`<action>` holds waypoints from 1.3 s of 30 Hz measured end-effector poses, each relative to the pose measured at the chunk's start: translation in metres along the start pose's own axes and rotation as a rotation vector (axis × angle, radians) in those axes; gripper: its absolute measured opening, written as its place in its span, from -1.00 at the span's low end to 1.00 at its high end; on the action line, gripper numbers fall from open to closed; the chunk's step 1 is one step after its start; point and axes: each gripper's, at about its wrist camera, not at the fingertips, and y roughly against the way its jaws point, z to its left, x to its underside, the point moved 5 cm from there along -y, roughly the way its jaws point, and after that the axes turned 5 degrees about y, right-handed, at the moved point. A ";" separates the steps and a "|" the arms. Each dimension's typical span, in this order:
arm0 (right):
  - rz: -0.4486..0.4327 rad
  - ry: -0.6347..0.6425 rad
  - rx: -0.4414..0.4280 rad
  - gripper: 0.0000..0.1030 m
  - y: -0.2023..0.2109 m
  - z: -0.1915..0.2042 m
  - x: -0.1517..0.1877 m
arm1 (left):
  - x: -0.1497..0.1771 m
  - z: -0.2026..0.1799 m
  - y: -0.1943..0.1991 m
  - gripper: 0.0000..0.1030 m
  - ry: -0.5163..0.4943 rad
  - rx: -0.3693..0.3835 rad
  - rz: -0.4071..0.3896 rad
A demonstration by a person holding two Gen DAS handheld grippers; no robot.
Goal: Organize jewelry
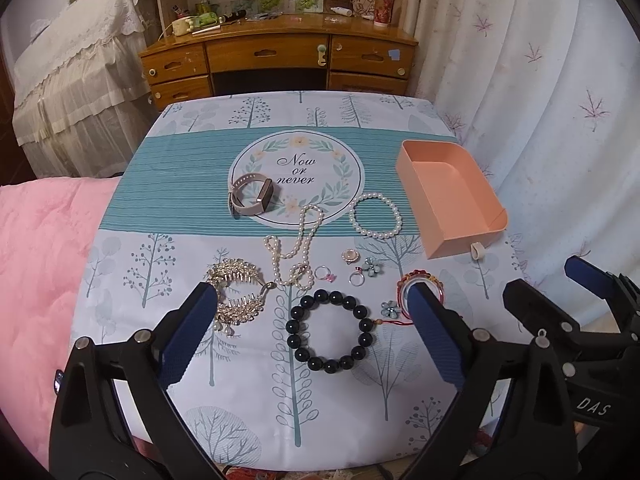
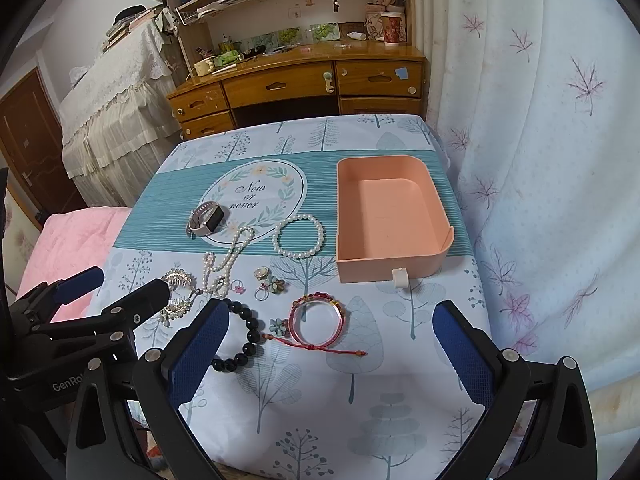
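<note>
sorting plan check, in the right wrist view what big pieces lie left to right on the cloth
gold hair comb → watch → pearl bracelet → pink tray

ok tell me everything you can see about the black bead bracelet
The black bead bracelet is a closed ring of large, round, glossy dark beads, looking like polished stone or glass. It lies flat on the tree-print tablecloth, at the near end of the jewelry spread. No other piece appears to touch it; a red cord ends just at its right side. It sits ahead of the open left hand-held gripper, ungrasped. In the right wrist view a blue finger hides part of it.
</note>
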 end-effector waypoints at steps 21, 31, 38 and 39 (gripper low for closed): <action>-0.011 0.013 0.001 1.00 0.000 0.004 -0.002 | -0.002 0.000 0.004 0.77 -0.010 -0.009 0.009; -0.046 0.051 -0.005 1.00 0.007 0.010 -0.008 | -0.007 0.007 0.008 0.72 0.023 0.079 0.006; -0.113 0.144 0.062 1.00 0.018 0.018 -0.020 | -0.017 0.014 0.013 0.72 0.009 0.067 -0.026; -0.128 0.150 0.080 1.00 0.021 0.018 -0.023 | -0.020 0.019 0.012 0.72 0.006 0.030 -0.035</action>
